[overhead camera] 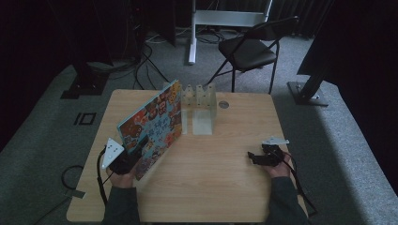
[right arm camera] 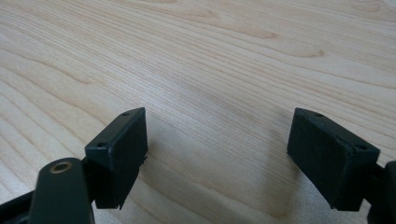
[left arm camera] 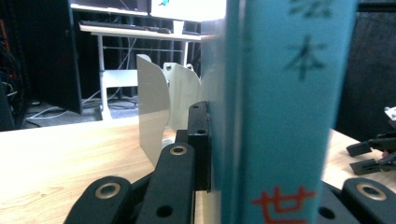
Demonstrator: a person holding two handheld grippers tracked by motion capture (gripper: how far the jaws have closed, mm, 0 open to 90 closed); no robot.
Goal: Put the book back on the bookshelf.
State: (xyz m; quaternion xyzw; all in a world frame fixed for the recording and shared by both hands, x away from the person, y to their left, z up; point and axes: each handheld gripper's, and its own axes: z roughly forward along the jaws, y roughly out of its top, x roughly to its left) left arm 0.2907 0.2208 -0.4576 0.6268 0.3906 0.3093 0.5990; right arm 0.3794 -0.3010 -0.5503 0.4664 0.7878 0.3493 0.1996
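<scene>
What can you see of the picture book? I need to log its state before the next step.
The picture book is a thin hardcover with a busy cartoon cover in orange, brown and teal. It stands tilted on edge over the wooden table, its far end near the white slotted rack. The left gripper is shut on its near end. In the left gripper view its teal spine carries dark and red printed characters. It looks closed and undamaged.

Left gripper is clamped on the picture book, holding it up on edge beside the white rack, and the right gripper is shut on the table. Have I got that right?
Not quite: the right gripper is open, its jaws spread wide over bare table in the right gripper view. The rest holds: the left gripper is clamped on the picture book, which stands on edge beside the white rack.
</scene>
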